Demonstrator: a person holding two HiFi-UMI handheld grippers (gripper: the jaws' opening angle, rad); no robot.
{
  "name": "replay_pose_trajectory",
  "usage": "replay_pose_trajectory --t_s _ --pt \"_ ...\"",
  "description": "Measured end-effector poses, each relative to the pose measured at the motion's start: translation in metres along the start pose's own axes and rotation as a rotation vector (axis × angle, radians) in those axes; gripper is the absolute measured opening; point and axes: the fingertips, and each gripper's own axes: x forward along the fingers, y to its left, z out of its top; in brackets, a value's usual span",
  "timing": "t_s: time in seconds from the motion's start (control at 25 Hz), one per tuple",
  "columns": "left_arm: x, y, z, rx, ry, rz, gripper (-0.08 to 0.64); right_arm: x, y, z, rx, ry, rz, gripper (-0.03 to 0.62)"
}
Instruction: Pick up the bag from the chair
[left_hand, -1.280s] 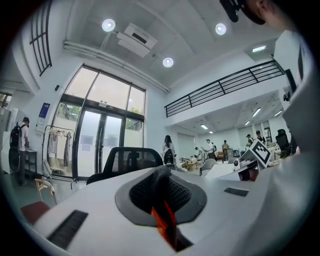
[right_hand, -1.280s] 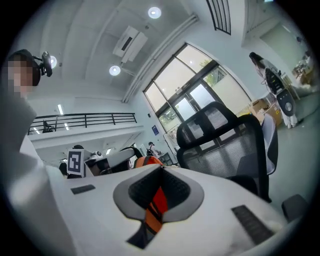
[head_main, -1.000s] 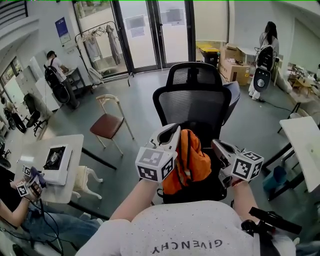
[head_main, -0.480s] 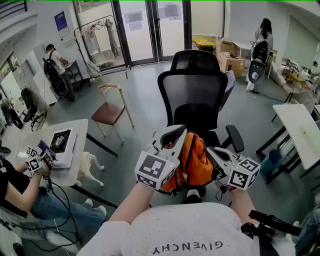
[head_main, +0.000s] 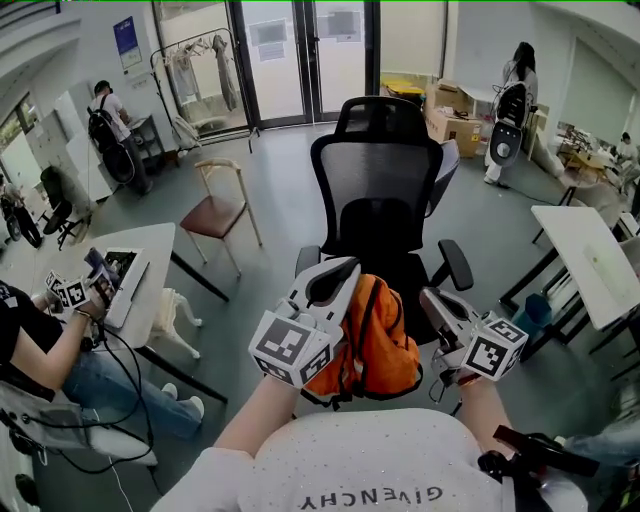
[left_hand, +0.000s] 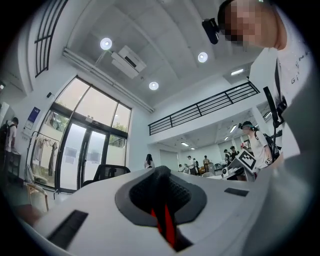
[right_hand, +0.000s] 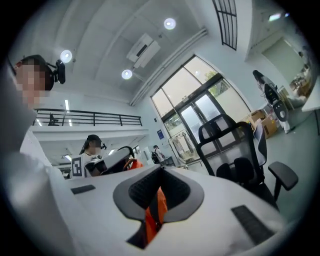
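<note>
Grey floor (head_main: 285, 165) | black mesh office chair (head_main: 375, 195) standing centre | wooden chair (head_main: 222, 215) left | white desk (head_main: 585, 260) right

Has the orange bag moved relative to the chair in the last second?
Yes. Against the black chair, the orange bag has come away from the backrest, lower in the head view and nearer the camera.

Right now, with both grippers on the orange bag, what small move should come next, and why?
Probably lift the bag slightly higher and toward the person, jaws shut. The left gripper and right gripper each pinch orange fabric, and the bag hangs between them just in front of the chair, where it could brush the seat.
</note>
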Motion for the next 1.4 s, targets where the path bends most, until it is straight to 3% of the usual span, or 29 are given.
replay_pose_trajectory --t_s 0.16,0.32,0.52,0.68,1.16,1.4 --pt "-0.012 -0.040 0.012 0.032 -0.010 0.005 0.009 -0.040 0.000 0.004 0.025 -0.023 -0.003 0.003" --pt "-0.019 -0.078 0.013 0.042 -0.008 0.065 0.009 -0.093 -0.002 -0.002 -0.012 0.026 -0.023 0.002" --pt "-0.030 -0.117 0.001 -0.057 -0.001 0.167 0.008 -0.165 -0.005 -0.031 -0.079 0.152 -0.049 0.003" --pt "-0.052 -0.151 -0.023 -0.114 0.034 0.202 0.008 -0.201 -0.002 -0.062 -0.091 0.199 -0.058 0.002" --pt "-0.064 -0.235 -0.042 -0.115 0.131 0.155 0.009 -0.247 0.018 -0.077 -0.096 0.233 -0.013 0.002" --pt "-0.065 -0.245 -0.057 -0.129 0.138 0.152 0.009 -0.255 0.013 -0.083 -0.104 0.224 -0.011 0.002"
